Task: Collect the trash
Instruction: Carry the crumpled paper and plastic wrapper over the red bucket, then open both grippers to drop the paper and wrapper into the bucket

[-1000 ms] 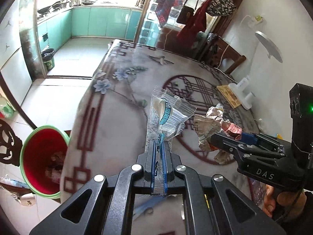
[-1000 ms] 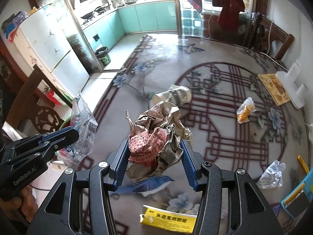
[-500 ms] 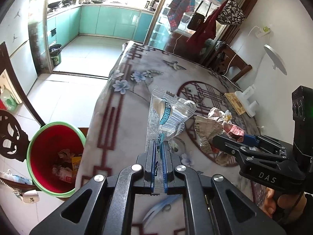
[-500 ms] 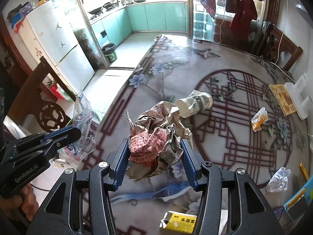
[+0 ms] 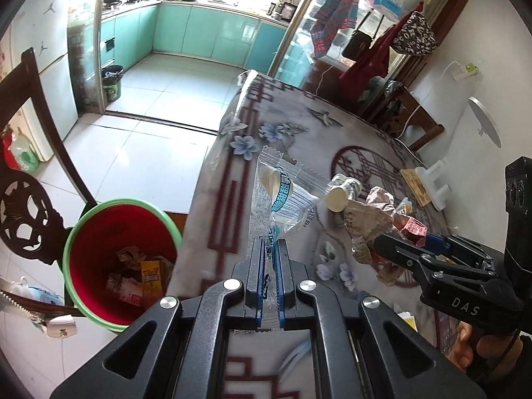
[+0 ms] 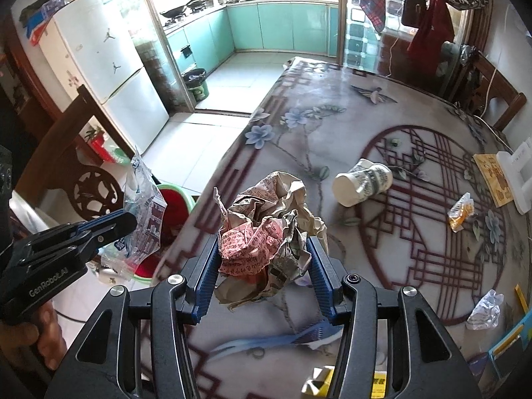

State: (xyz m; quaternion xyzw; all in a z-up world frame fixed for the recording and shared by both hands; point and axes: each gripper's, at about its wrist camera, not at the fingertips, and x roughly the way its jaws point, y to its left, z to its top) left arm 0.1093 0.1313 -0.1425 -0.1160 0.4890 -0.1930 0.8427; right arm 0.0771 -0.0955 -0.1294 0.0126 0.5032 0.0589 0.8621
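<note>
Across the patterned tabletop [image 6: 332, 139] lie a tipped paper cup [image 6: 362, 182] and small wrappers, far right. Left of its edge stands a red bin [image 5: 113, 262] on the floor. Right tongs [image 6: 262, 266] pinch crumpled paper [image 6: 266, 232]; left tongs [image 5: 272, 252], pressed together, pinch a clear wrapper [image 5: 282, 196].

Red bin [image 5: 99, 229] with green rim, clear blue-printed wrapper [image 5: 282, 199], pink and beige crumpled paper [image 6: 266, 232], floral maroon-lattice tablecloth [image 6: 332, 126]
</note>
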